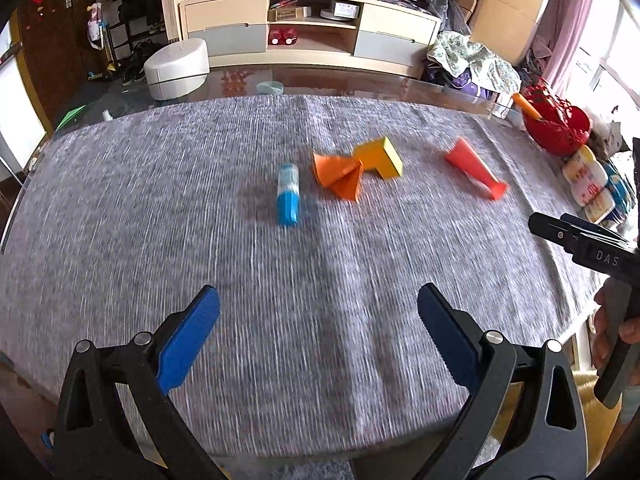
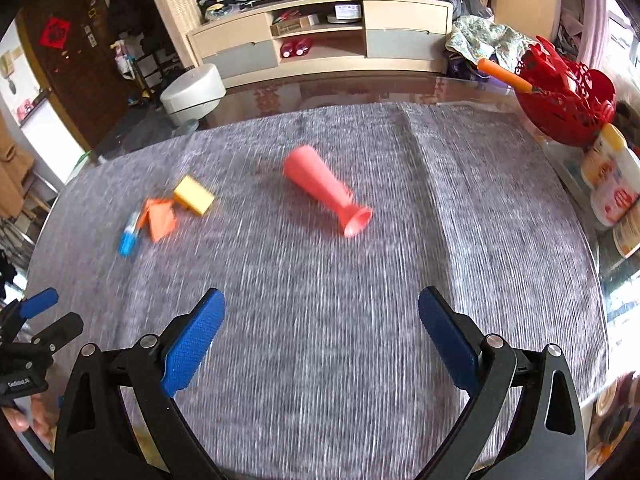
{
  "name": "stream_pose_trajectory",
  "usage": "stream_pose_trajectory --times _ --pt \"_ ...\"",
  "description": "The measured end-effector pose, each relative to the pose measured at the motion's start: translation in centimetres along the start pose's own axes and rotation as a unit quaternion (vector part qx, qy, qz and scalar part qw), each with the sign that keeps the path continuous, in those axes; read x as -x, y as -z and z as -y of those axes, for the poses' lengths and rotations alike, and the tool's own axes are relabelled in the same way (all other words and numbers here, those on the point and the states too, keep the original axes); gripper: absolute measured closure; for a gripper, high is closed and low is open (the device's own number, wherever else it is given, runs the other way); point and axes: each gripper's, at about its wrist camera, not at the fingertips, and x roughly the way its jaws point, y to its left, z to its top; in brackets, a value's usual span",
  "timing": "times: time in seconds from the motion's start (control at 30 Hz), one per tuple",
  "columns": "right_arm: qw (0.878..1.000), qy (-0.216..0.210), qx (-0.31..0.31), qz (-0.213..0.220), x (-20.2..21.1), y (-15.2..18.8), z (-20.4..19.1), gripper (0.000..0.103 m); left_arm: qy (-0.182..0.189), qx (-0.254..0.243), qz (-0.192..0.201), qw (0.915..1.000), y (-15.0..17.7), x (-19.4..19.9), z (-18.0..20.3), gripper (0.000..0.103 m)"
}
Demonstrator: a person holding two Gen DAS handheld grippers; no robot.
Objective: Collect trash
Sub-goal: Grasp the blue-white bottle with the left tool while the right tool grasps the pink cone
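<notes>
Four bits: ribbed coral vase (image 2: 326, 196), folded orange paper (image 1: 339, 176)

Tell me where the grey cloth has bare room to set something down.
Bare: the near strip of the grey cloth, and its left side beyond the blue tube. Crowded: the blue tube, orange folded paper and yellow box cluster mid-cloth; the red vase lies further right.
</notes>
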Motion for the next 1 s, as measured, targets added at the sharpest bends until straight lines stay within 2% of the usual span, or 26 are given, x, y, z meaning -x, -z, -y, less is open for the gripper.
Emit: stream_pose_trajectory --times 0.4,0.6,0.63,0.7,0.73,0.77,1.0 --pt "1.0 0.02 0.016 -0.002 -4.7 -4.0 0.1 0.005 -0.014 0.01 -0.019 0.9997 -4.0 -5.4 -2.0 0.024" --pt "0.999 0.02 0.028 0.004 -6.3 -4.9 -0.2 0.007 -0.017 0.016 -0.03 0.9993 -4.8 -7.8 -2.6 0.038" --pt "0.999 0.02 0.029 0.003 -6.7 -5.0 -0.2 0.008 -0.019 0.017 -0.031 0.9992 -5.0 -8.2 -2.8 0.042" --pt "0.999 0.016 0.031 -0.004 -7.3 -5.3 -0.1 0.021 -0.018 0.017 -0.034 0.9991 -5.3 -8.7 -3.0 0.056" --pt "0.999 0.013 0.032 -0.008 -7.7 -5.4 -0.1 0.024 -0.02 0.016 -0.034 0.9991 -5.5 -8.9 -3.0 0.061" --pt "0.999 0.013 0.033 -0.009 -8.0 -5.4 -0.1 0.028 -0.024 0.013 -0.031 0.9992 -5.7 -9.1 -3.0 0.063" --pt "0.999 0.015 0.044 -0.016 -9.8 -5.8 -0.4 0.035 -0.029 0.008 -0.022 0.9993 -7.2 -10.1 -2.9 0.068"
